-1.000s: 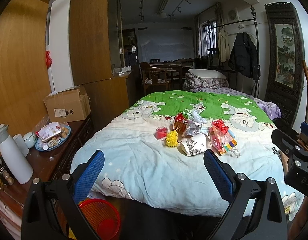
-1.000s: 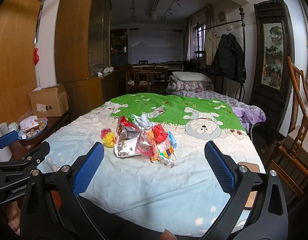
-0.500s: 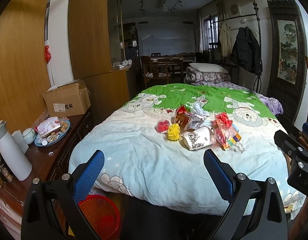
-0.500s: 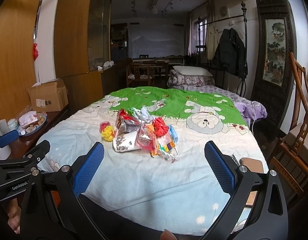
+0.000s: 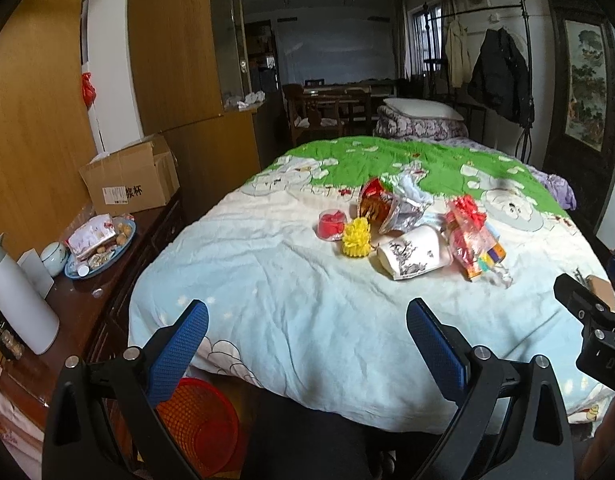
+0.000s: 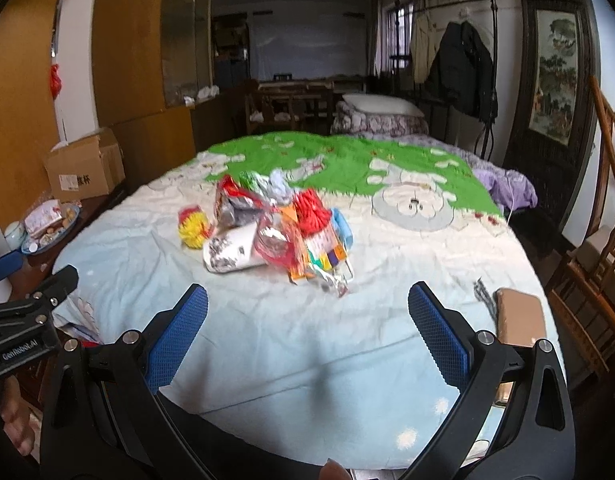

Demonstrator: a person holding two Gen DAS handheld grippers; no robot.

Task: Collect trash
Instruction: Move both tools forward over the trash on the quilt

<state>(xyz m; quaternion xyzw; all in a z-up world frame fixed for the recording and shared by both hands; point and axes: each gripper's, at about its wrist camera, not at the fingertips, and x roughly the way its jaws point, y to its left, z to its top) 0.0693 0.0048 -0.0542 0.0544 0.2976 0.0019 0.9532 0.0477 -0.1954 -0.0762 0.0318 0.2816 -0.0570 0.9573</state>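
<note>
A heap of trash lies mid-bed: a white printed paper cup [image 5: 413, 258] [image 6: 233, 250] on its side, a yellow paper ball [image 5: 357, 238] [image 6: 193, 227], a small red cup [image 5: 331, 225], a red-and-silver snack bag [image 5: 381, 206] [image 6: 235, 206] and colourful wrappers [image 5: 473, 236] [image 6: 307, 236]. My left gripper [image 5: 307, 348] hangs open over the near edge of the bed, empty. My right gripper [image 6: 307, 336] is open too, above the quilt short of the heap. A red mesh waste basket [image 5: 203, 424] stands on the floor at the bed's near left corner.
The bed [image 5: 267, 288] has a pale blue and green quilt. Left of it a dark wooden sideboard [image 5: 87, 312] carries a white flask [image 5: 21, 300], a snack plate [image 5: 103, 242] and a cardboard box [image 5: 131, 180]. A brown phone-like slab [image 6: 519, 316] lies near the bed's right edge; wooden chairs [image 6: 599, 264] stand right.
Both grippers have moved forward toward the bed, so the trash heap looks larger and nearer. Their jaws stay wide open and nothing was picked up.
</note>
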